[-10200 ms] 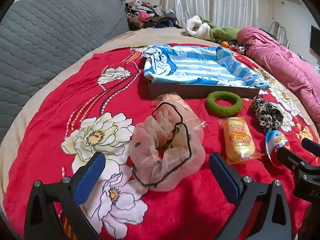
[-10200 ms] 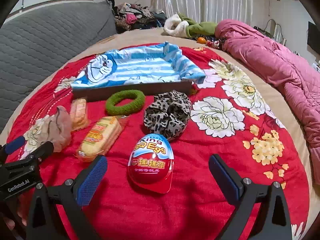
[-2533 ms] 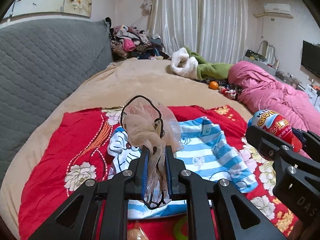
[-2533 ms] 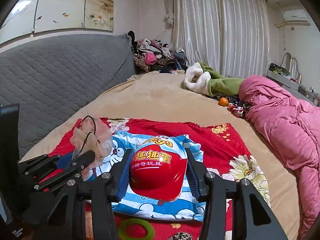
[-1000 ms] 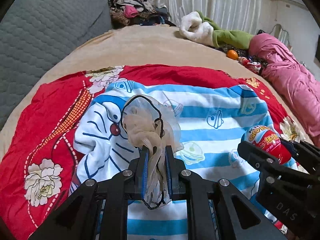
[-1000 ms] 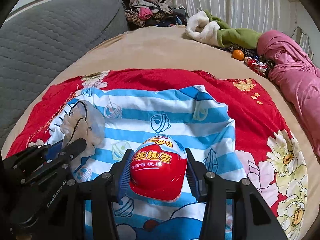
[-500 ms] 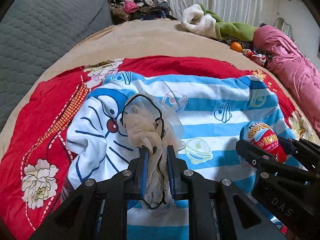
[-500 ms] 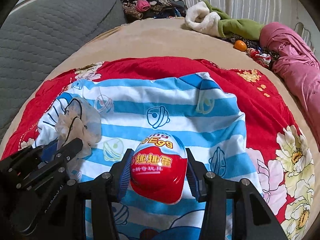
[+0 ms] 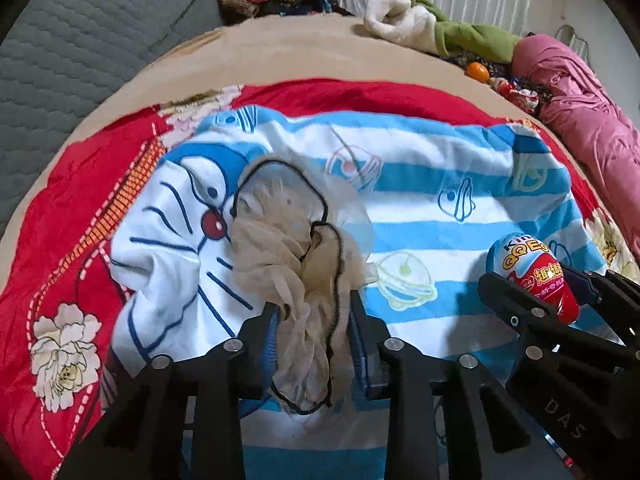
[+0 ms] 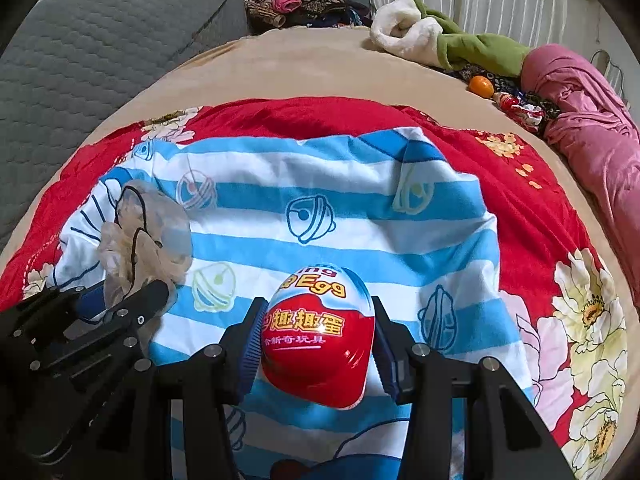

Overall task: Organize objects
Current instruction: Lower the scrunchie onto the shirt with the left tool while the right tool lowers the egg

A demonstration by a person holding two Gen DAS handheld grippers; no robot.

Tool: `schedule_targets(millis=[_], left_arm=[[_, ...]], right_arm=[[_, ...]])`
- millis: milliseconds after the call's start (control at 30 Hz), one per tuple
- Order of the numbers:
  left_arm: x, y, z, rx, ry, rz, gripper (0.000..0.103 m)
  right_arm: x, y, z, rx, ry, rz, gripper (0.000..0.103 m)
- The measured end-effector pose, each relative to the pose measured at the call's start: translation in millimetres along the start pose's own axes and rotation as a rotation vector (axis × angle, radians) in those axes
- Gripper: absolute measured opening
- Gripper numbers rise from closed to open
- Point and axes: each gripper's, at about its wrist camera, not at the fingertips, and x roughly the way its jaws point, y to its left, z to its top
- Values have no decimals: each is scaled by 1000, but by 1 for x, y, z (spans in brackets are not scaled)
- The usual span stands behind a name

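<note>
My left gripper [image 9: 312, 312] holds a sheer beige scrunchie [image 9: 288, 240] with black trim, low over the blue-and-white striped Doraemon cloth [image 9: 420, 168]. Its jaws have parted a little and the fabric hangs loosely between them. My right gripper [image 10: 316, 324] is shut on a red and blue toy egg [image 10: 318, 332] just above the same cloth [image 10: 340, 208]. The egg [image 9: 532, 272] and right gripper show at the right of the left wrist view. The scrunchie [image 10: 144, 236] and left gripper show at the left of the right wrist view.
The cloth lies on a red flowered blanket [image 10: 540, 208] over a tan bed. A grey quilted headboard [image 10: 100, 40] is at left. A pink quilt [image 10: 592, 120], a green and white garment [image 10: 448, 40], an orange [image 10: 480, 85] and clothes lie beyond.
Both grippers have come down and forward over the striped cloth. The left jaws have widened slightly around the scrunchie. The egg has tilted forward in the right gripper.
</note>
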Motion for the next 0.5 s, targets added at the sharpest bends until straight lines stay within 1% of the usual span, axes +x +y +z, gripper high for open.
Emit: schedule_targets(millis=[67,233,400,433,500], left_arm=[[0,0,-1,1,3,-1,37],[1,-1,-2,12,16,5,48],[1,0,-3,11,21,10,54],[1,1,-3,11,23,12,57],[0,1,-4,15,27,24,60]], right_arm=[[3,-1,-1,4,13,0,49],[4,-1,-2,3,29,2,49],[5,-1,-3,-1,41,-1,49],[5,-1,-4,1,43,-2,49],[4,-1,-5,-2,50,-2,50]])
